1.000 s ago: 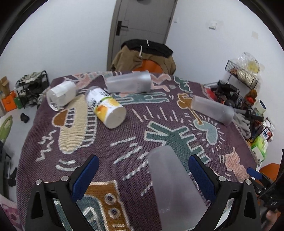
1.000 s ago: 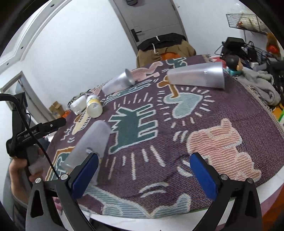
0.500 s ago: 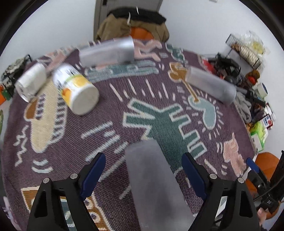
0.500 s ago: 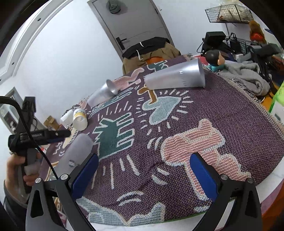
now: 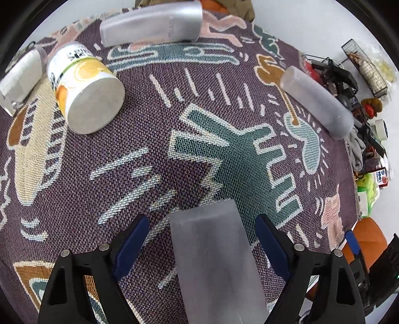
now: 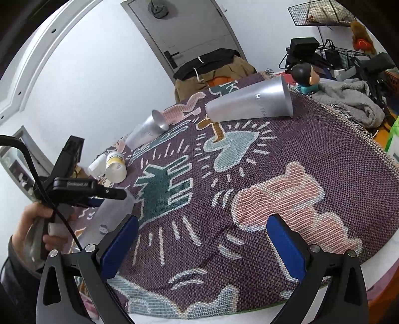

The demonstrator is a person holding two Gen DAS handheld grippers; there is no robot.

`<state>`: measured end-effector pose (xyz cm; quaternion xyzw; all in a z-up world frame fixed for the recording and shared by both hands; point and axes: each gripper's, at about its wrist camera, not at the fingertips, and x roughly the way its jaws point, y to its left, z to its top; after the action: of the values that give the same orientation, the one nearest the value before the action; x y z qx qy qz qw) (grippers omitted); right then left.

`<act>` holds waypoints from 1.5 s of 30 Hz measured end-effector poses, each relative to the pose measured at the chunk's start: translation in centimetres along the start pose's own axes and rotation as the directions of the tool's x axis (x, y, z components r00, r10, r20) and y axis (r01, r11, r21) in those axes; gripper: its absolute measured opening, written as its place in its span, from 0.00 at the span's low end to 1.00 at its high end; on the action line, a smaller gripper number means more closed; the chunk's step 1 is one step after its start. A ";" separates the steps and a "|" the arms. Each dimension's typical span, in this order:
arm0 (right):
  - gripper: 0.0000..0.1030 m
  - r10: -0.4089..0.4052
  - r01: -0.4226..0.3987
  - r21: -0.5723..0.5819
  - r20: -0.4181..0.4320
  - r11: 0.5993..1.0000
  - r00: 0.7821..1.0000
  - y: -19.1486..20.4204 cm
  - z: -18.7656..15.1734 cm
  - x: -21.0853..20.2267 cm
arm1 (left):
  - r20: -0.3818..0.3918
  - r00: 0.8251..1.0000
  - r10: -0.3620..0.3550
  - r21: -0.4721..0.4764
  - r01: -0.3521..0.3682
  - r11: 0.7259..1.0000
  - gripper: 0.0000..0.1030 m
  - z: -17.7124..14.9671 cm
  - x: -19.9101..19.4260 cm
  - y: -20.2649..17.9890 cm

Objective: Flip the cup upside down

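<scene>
- The left gripper (image 5: 200, 239) was spread wide around the frosted cup (image 5: 214, 261), which lay sideways on the patterned tablecloth (image 5: 224, 154), pads apart from it.
- The right gripper (image 6: 202, 239) was spread, empty.
- Risk: an off-centre clamp could roll the cup away.

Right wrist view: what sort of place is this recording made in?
Most likely a lived-in room at home, not a lab. A closed door has a jacket-draped chair in front of it, a patterned woven cloth covers the table, and a wire shelf hangs above cluttered belongings and a grey blanket.
</scene>
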<state>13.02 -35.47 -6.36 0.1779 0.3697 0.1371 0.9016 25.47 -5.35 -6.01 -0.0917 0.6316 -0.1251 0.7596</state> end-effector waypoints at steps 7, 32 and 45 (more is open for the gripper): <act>1.00 0.006 -0.006 -0.002 -0.005 1.000 1.000 0.0 -0.1 0.1 | -0.068 0.998 0.008 0.002 -0.008 1.000 0.61 0.7 1.3 -0.3; 1.00 -0.012 0.012 0.004 0.009 1.000 1.000 -0.2 0.1 0.0 | 0.527 0.849 0.025 0.196 -0.150 0.969 0.56 -4.3 -13.4 -5.4; 1.00 -0.027 0.027 -0.007 0.012 1.000 1.000 -0.3 0.1 0.2 | 0.701 0.704 0.115 0.253 -0.396 0.883 0.56 -6.9 -11.5 -8.8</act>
<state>13.26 -35.71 -6.55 0.1706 0.3662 0.1250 0.9062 16.11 -10.04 6.09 0.1111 0.2861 -0.0965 0.9468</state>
